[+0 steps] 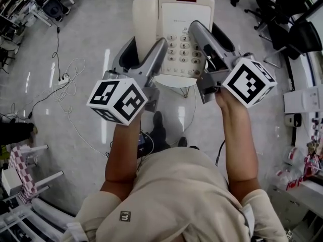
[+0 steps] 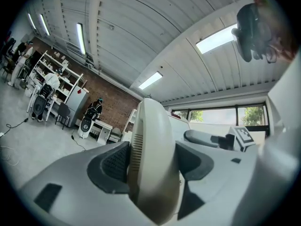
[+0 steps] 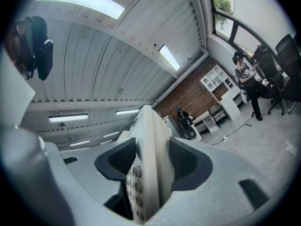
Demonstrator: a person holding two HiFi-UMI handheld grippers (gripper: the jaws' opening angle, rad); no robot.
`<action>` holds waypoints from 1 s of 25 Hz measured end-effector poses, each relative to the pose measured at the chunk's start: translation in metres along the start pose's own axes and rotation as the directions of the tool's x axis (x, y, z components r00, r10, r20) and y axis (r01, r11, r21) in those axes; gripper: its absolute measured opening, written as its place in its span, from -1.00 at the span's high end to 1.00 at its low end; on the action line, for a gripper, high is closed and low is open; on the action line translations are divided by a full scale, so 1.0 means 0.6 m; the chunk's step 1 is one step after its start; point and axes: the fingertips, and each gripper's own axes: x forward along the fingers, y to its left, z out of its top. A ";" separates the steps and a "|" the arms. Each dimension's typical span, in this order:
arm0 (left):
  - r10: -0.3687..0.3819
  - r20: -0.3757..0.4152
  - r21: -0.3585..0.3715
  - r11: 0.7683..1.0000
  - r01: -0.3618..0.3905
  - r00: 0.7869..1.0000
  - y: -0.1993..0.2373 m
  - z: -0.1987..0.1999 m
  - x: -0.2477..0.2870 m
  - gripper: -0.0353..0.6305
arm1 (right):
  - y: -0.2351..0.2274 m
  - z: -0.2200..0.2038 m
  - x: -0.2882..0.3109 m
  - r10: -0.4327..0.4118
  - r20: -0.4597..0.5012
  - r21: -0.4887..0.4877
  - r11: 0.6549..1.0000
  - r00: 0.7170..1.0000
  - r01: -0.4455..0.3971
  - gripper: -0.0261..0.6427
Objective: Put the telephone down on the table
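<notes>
The cream corded telephone [image 1: 174, 29] sits at 12 o'clock in the head view, carried between both claws over the grey floor [image 1: 86, 29], its keypad [image 1: 182, 49] facing the camera. The left claw [image 1: 144, 47] pinches the telephone's 8 o'clock side, its dark pads pressed against the handset [image 2: 153, 149]. The right claw [image 1: 207, 29] pinches the 4 o'clock side, clamped on the body's edge beside the rows of buttons [image 3: 136, 182]. Both gripper views look up toward a ribbed ceiling [image 2: 141, 32].
</notes>
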 end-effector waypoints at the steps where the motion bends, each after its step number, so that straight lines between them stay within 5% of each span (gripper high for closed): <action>1: -0.001 -0.004 0.000 1.000 0.001 1.000 0.004 -0.003 0.004 0.03 | -0.004 -0.003 0.003 -0.001 -0.001 0.004 1.000 1.000 0.001 0.30; 9: 0.013 -0.047 -0.034 0.999 -0.014 0.999 0.115 -0.009 0.041 0.03 | -0.038 -0.050 0.108 -0.025 -0.034 0.036 0.999 0.999 0.026 0.30; 25: 0.059 -0.153 -0.091 0.993 -0.074 0.986 0.222 -0.123 0.095 0.03 | -0.158 -0.163 0.177 -0.043 -0.130 0.133 0.989 0.991 0.060 0.30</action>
